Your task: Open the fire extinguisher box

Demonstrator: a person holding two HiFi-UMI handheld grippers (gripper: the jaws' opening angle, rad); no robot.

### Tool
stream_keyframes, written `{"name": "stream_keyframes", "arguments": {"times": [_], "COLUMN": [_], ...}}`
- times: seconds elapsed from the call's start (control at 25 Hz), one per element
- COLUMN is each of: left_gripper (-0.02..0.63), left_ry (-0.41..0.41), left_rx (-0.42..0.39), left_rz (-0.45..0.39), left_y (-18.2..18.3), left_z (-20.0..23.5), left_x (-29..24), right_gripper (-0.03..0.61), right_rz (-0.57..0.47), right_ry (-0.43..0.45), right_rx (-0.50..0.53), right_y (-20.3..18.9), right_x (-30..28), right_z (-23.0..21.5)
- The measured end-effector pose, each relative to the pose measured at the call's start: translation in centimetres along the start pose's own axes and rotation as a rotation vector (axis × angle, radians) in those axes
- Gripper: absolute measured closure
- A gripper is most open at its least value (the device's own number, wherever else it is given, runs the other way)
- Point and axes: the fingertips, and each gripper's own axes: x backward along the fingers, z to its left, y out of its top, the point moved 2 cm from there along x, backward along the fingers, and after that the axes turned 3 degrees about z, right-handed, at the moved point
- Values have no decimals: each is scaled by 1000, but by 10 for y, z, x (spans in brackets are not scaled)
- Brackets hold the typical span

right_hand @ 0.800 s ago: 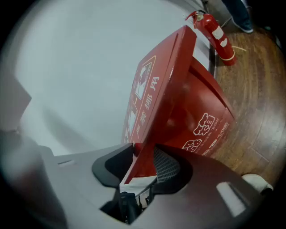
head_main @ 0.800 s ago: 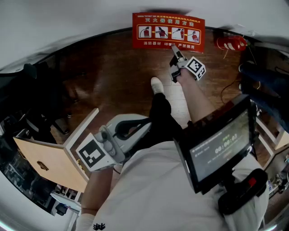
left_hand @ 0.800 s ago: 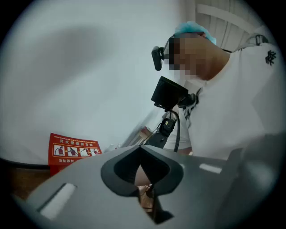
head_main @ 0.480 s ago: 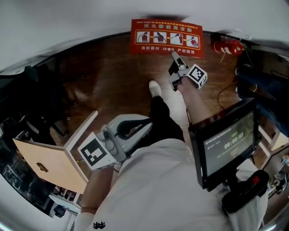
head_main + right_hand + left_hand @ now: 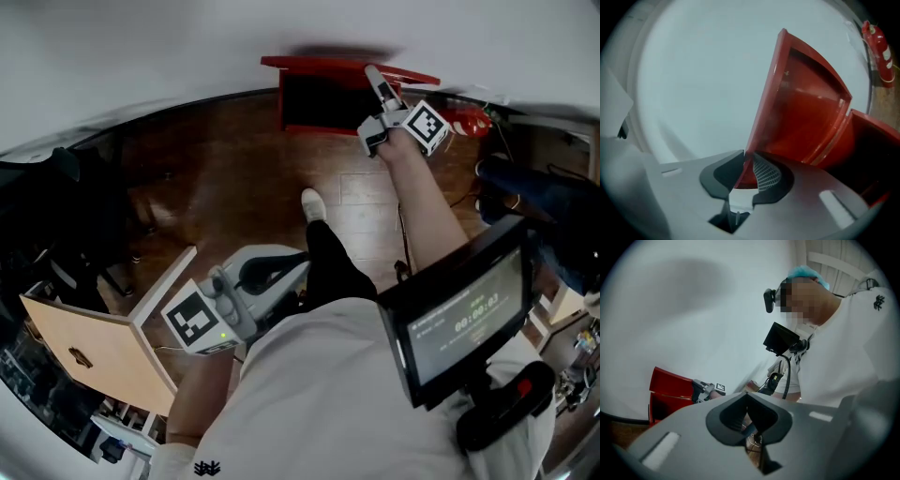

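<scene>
Pinching the raised red lid (image 5: 801,108) edge: right hand-held gripper (image 5: 746,161).

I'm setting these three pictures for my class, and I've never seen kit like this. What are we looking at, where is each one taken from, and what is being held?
There is no robot here. A person holds a two-jaw hand tool, called a gripper, in each hand. The head view comes from a camera on the person's head, looking down at a wooden floor. The other two views come from cameras riding on each gripper. Against the wall stands a red fire extinguisher box, with a fire extinguisher beside it. The right gripper is shut on the edge of the box's lid, which is lifted. The left gripper is near the person's body, jaws together, holding nothing.
</scene>
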Motion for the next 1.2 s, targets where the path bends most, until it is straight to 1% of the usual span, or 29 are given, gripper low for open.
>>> {"name": "stream_keyframes", "arguments": {"times": [0.2, 0.28, 0.4, 0.44, 0.48, 0.52, 0.56, 0.6, 0.76, 0.84, 0.88, 0.92, 0.96, 1.04, 1.2], "left_gripper": [617, 617, 617, 617, 617, 617, 617, 617, 617, 617, 617, 617, 617, 617, 617], "left_ry": [37, 50, 63, 67, 70, 71, 71, 69, 58, 40, 25, 10, -5, -32, -75], "left_rx": [17, 34, 38, 36, 33, 29, 26, 22, -15, -28, -31, -43, -68, -123, -186], "left_rz": [-13, -20, -21, -25, -30, -36, -41, -44, -51, -59, -65, -71, -77, -93, -113], "left_y": [9, 8, 4, 4, 4, 4, 4, 2, -8, -15, -21, -26, -30, -37, -65], "left_z": [7, 7, 7, 6, 6, 4, 3, 0, -11, -24, -32, -39, -42, -49, -90], "left_x": [11, 18, 27, 30, 33, 36, 40, 43, 59, 68, 73, 81, 90, 109, 153], "right_gripper": [515, 515, 509, 494, 456, 399, 366, 366, 365, 368, 375, 385, 390, 391, 406], "right_rz": [-45, -46, -49, -48, -45, -40, -35, -32, -15, 11, 24, 32, 36, 34, 47], "right_ry": [12, 19, 38, 48, 62, 75, 81, 81, 71, 90, 85, 67, 49, 49, 94], "right_rx": [30, 45, 60, 68, 79, 89, 97, 103, 160, 186, 207, 258, 336, 479, 631], "right_y": [35, 41, 45, 45, 45, 43, 41, 36, 10, -14, -28, -41, -51, -72, -146], "right_x": [-36, -45, -49, -48, -48, -47, -46, -43, -22, 0, 17, 33, 46, 68, 134], "right_z": [1, 2, 3, 4, 6, 9, 11, 13, 22, 43, 55, 67, 80, 111, 174]}}
